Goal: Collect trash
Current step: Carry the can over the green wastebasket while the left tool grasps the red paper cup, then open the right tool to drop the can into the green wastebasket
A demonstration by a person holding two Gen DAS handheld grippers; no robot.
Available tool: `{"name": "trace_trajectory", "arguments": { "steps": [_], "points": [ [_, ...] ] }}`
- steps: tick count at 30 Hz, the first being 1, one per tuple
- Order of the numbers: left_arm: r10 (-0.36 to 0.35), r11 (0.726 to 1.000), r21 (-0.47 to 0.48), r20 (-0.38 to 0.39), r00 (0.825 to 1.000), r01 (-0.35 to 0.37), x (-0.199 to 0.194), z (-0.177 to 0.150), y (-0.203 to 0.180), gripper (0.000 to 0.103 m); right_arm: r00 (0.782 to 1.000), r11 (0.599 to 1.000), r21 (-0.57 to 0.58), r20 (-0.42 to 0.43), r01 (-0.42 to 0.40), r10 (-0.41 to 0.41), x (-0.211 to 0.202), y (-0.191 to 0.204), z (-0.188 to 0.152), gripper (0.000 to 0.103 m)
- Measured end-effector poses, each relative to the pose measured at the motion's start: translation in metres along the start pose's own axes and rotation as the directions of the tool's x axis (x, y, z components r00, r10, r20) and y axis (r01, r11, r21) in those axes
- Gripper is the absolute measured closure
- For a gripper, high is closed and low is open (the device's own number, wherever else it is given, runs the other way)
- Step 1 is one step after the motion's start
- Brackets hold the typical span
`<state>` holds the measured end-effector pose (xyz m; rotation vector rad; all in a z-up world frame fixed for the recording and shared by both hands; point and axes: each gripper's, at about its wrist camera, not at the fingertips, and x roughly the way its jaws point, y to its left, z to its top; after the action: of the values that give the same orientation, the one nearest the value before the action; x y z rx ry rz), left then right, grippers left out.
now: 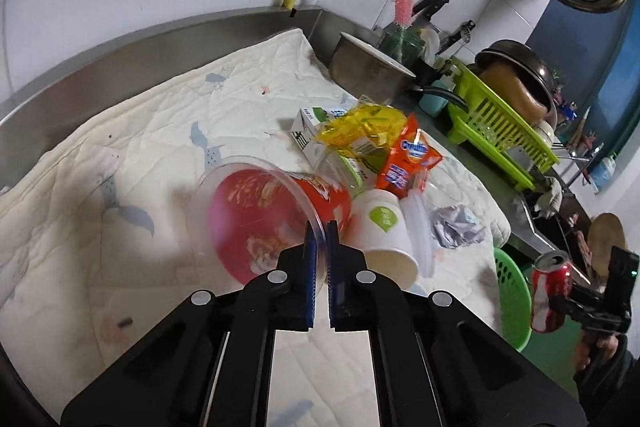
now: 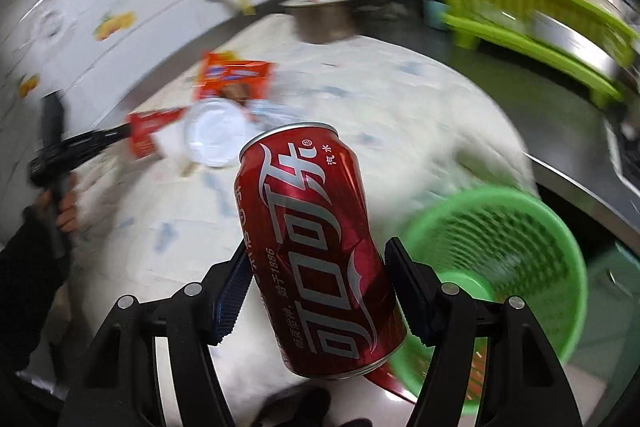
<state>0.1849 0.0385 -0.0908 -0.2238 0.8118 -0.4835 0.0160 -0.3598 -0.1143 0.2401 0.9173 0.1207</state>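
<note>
My left gripper is shut on the clear rim of a red noodle cup, which lies tilted on the quilted cloth. Right of it sit a white paper cup, a clear lid, crumpled paper, an orange packet, a yellow wrapper and a small carton. My right gripper is shut on a red cola can, held in the air beside the green basket. The can also shows at the lower right of the left wrist view.
A green dish rack with bowls and a metal pot stand along the steel counter at the back right. The green basket sits below the cloth's right edge. A person's hand holds the left gripper's handle.
</note>
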Motion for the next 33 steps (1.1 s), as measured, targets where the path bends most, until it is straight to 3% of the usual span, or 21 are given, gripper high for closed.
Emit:
{"name": "trace_trajectory", "arguments": {
  "steps": [3, 8, 13, 20, 22, 24, 33],
  "points": [
    [0.005, 1.0, 0.005, 0.02, 1.0, -0.005, -0.015, -0.002, -0.01, 0.1, 0.995, 0.994, 0.059, -0.045, 0.087, -0.085, 0.005, -0.04, -0.013, 0.039],
    [-0.005, 1.0, 0.012, 0.06, 0.998, 0.004, -0.045, -0.002, -0.031, 0.1, 0.96, 0.968, 0.119, -0.203, 0.221, -0.194, 0.042, -0.107, -0.046, 0.039],
    [-0.01, 0.999, 0.042, 0.077, 0.997, 0.007, -0.061, -0.001, -0.054, 0.1, 0.925, 0.955, 0.173, -0.339, 0.242, -0.173, 0.091, -0.144, -0.065, 0.039],
    [-0.046, 0.998, 0.034, 0.094, 0.994, 0.043, -0.078, -0.004, -0.076, 0.1, 0.849, 0.914, 0.262, -0.508, 0.309, -0.141, 0.166, -0.18, -0.081, 0.039],
    [-0.051, 0.998, 0.045, 0.088, 0.995, 0.047, -0.08, -0.006, -0.085, 0.1, 0.824, 0.897, 0.317, -0.559, 0.309, -0.086, 0.176, -0.191, -0.085, 0.039],
    [-0.061, 0.997, 0.052, 0.084, 0.995, 0.056, -0.08, -0.008, -0.092, 0.1, 0.809, 0.888, 0.308, -0.577, 0.343, -0.113, 0.179, -0.193, -0.082, 0.039],
    [-0.184, 0.98, 0.089, 0.091, 0.979, 0.176, -0.083, -0.001, -0.136, 0.1, 0.81, 0.885, 0.309, -0.575, 0.347, -0.116, 0.184, -0.194, -0.081, 0.039]
  ]
}}
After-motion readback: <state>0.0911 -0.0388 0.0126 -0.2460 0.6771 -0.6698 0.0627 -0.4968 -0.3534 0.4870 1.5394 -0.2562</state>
